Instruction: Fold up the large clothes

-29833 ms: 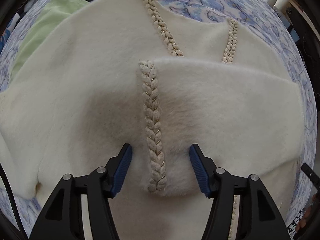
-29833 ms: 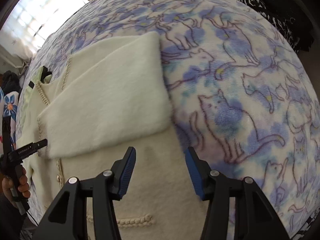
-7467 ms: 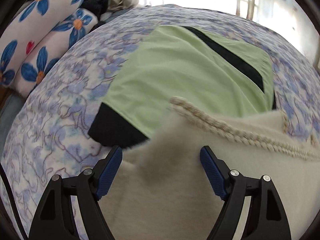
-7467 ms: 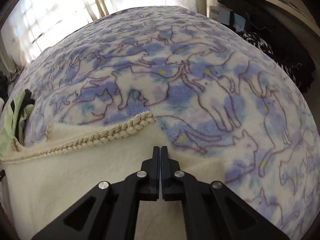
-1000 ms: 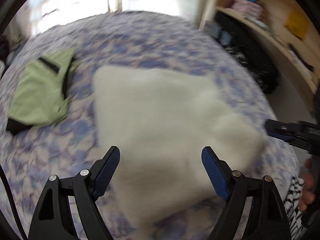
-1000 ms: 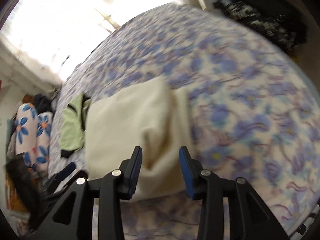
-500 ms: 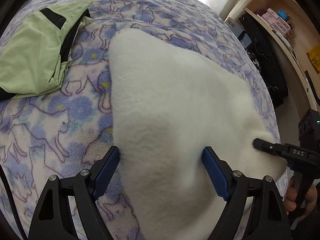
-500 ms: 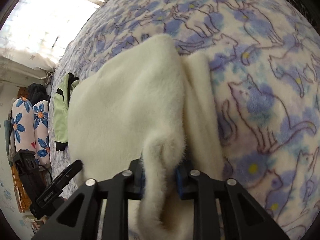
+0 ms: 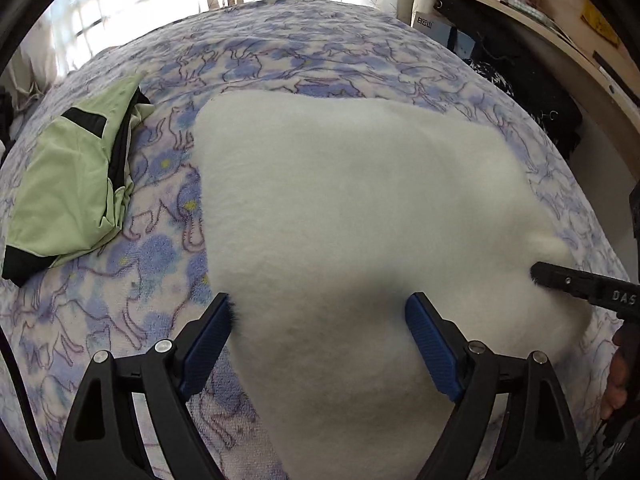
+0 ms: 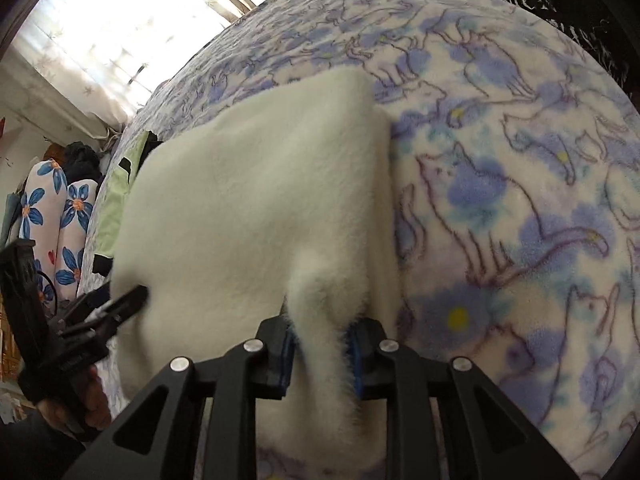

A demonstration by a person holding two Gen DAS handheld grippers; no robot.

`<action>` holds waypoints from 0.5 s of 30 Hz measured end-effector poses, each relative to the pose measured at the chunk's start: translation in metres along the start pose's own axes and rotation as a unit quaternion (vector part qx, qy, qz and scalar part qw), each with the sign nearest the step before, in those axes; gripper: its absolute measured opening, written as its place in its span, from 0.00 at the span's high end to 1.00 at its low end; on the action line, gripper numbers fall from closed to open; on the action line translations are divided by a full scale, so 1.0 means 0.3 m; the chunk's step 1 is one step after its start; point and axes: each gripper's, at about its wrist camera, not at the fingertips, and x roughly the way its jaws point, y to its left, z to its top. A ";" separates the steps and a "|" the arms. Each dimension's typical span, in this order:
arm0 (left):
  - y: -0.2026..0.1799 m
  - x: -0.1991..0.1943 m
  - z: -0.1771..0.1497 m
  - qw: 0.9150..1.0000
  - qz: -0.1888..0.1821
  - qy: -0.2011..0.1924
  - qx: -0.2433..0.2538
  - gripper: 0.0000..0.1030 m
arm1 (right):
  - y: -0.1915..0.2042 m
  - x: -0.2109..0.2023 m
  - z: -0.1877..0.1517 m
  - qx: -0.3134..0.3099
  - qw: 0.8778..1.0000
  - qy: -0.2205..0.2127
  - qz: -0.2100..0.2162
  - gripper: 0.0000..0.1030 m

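Left wrist: cat-print blanket [image 9: 280,52], wooden shelf [image 9: 560,24].

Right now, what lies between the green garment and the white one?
Only a bare strip of cat-print blanket separates the green garment from the white garment; they do not touch. The left wrist view shows this best.

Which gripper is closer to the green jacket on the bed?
Left. The left gripper straddles the fluffy white garment's edge beside the green jacket; the right gripper pinches its far side.
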 end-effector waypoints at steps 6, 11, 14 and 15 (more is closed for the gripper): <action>0.086 -0.035 0.057 0.997 -0.059 0.022 -0.055 0.17 | -0.005 -0.088 0.079 0.038 0.999 -0.003 0.033 0.61; 0.164 0.007 0.138 0.992 -0.074 0.026 -0.098 0.16 | -0.037 -0.022 0.237 0.040 0.999 -0.008 0.014 0.60; 0.219 0.069 0.177 0.985 -0.094 0.046 -0.135 0.16 | -0.076 0.065 0.333 0.070 0.997 0.005 0.015 0.61; 0.238 0.093 0.188 0.982 -0.099 0.053 -0.150 0.16 | -0.087 0.087 0.354 0.078 0.997 0.009 0.026 0.61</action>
